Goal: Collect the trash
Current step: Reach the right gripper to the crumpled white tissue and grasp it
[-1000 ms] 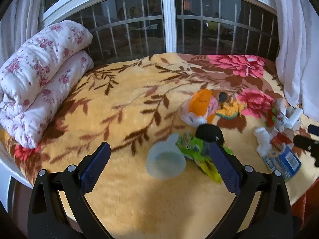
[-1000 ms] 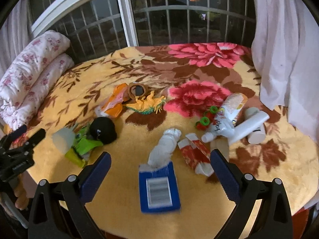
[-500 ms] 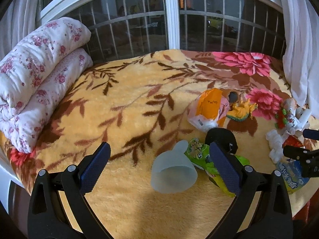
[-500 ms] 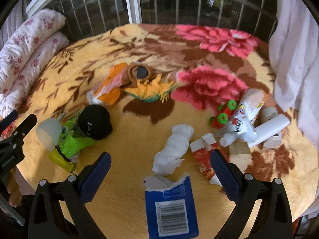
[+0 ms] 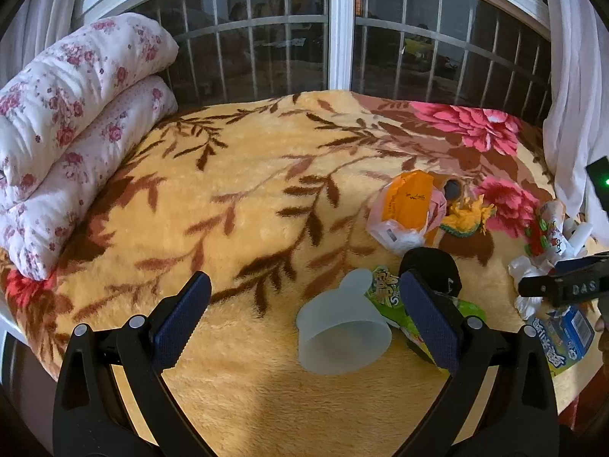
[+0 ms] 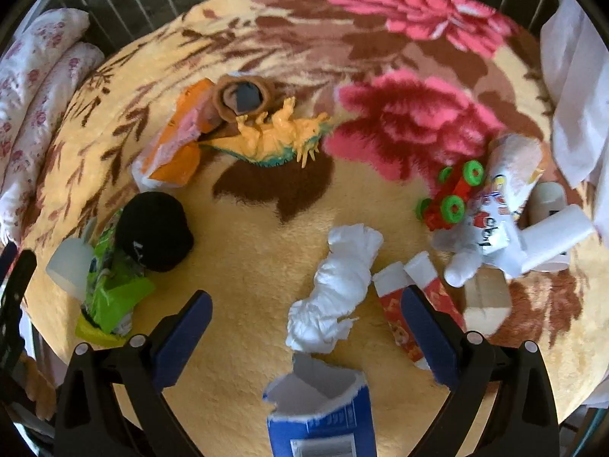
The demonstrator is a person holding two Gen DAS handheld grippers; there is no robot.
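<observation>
Left wrist view: the left gripper (image 5: 304, 312) is spread wide and holds nothing, poised over the bed's floral blanket (image 5: 236, 175). A translucent plastic cup (image 5: 342, 327) lies on its side between the fingers, touching a green snack wrapper (image 5: 388, 297) with a black cap (image 5: 434, 270) just behind. An orange plastic bag (image 5: 407, 209) lies farther back.

Right wrist view: the right gripper (image 6: 304, 323) is likewise wide open and empty. A crumpled white tissue (image 6: 338, 285) lies between its fingers, a torn blue tissue packet (image 6: 323, 415) below it, a red-and-white wrapper (image 6: 399, 304) beside the right finger
</observation>
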